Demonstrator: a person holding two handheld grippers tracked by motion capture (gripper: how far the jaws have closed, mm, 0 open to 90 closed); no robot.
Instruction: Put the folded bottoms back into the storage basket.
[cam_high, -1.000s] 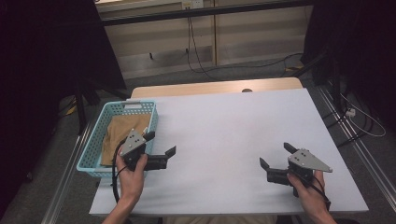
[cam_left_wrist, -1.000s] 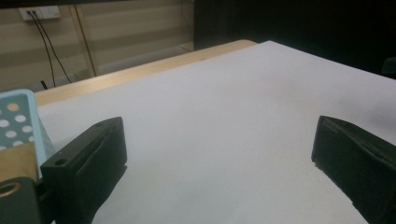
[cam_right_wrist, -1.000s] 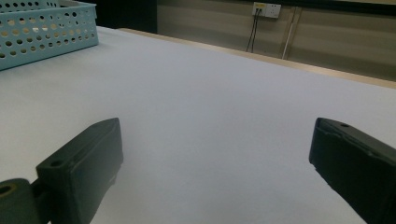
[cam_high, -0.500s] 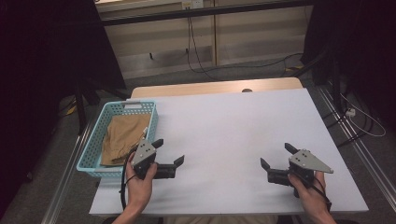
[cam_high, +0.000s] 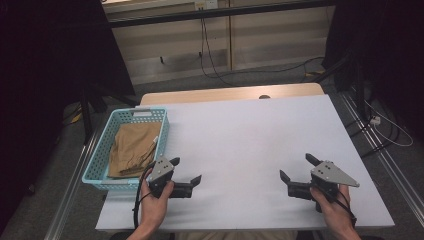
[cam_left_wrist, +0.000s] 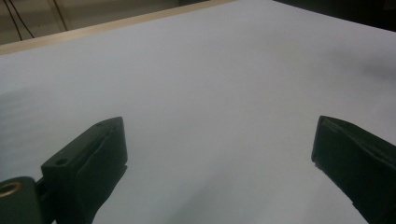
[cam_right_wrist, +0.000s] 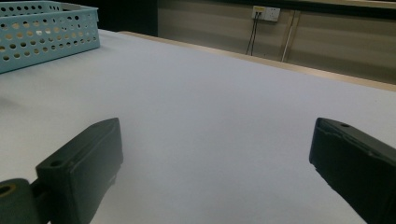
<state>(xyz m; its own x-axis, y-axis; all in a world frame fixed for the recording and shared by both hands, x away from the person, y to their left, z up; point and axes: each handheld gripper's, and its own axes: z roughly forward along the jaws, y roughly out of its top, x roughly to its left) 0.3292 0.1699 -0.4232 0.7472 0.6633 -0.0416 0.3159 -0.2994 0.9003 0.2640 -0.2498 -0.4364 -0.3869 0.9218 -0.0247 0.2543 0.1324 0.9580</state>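
Observation:
My left gripper (cam_high: 186, 169) hovers low over the white table (cam_high: 250, 140) near its front left, just right of a teal basket (cam_high: 134, 112). Its jaws stand wide open with nothing between them, and in the left gripper view the left gripper (cam_left_wrist: 217, 140) faces bare white tabletop. My right gripper (cam_high: 295, 165) is at the front right, also open and empty, pointing left across the table. Past the open right gripper (cam_right_wrist: 215, 144) in the right gripper view, the teal basket (cam_right_wrist: 44, 32) sits at the far left. A folded brown cloth (cam_high: 132, 147) lies inside the basket.
The table's wooden far edge (cam_high: 230, 94) borders the white surface. Cables (cam_high: 210, 50) run along the floor and wall behind. A wall socket (cam_right_wrist: 265, 13) sits behind the table. Dark curtains hang at both sides.
My left gripper has moved right and toward the table's front edge, away from the basket's side. The right gripper has stayed where it was.

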